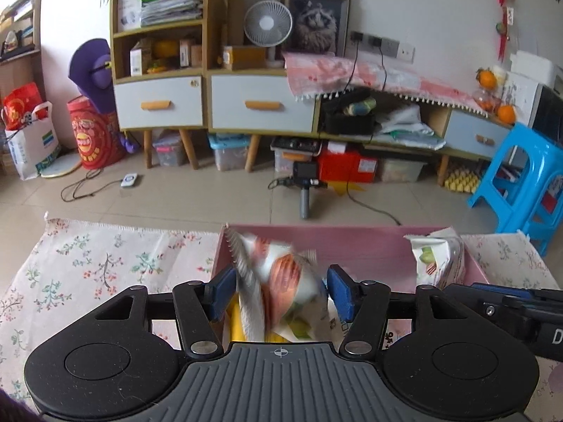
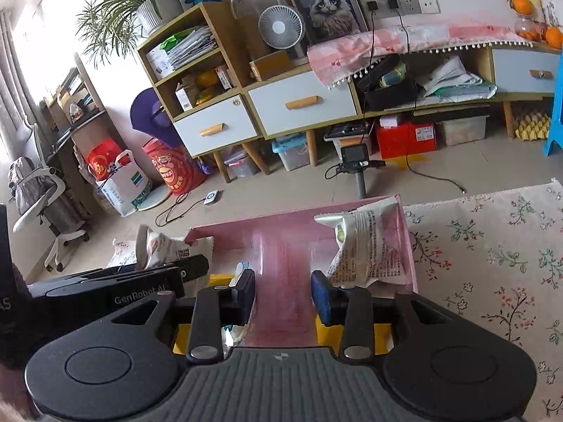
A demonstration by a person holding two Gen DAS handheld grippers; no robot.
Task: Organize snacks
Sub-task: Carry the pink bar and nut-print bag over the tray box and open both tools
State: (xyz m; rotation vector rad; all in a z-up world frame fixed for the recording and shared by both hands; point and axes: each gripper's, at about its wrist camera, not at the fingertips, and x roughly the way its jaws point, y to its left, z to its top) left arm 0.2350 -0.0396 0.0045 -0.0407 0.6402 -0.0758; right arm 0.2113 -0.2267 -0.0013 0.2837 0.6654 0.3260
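Already one green-printed snack bag [image 2: 366, 246] stands in the pink box [image 1: 352, 242], while the left gripper [image 1: 278, 293], jaws parted, lets an orange-and-white snack packet [image 1: 281, 281] drop in, and the right gripper [image 2: 283, 295] is empty above it.

Tablecloth [image 1: 105, 263]: floral, spread over the near surface.
Cabinet [image 1: 158, 105]: wooden, pale drawers, orange handles; papers stacked on the top shelf.
Fan [image 1: 268, 23]: small, white, on the low cabinet beside a framed cat picture [image 1: 316, 21].
Stool [image 1: 527, 183]: blue plastic, at the right.
Oranges [image 1: 506, 112]: on the pink runner's right end.
Plant [image 2: 123, 7]: on top of the cabinet.
Office chair [image 2: 38, 190]: far left, by the window.
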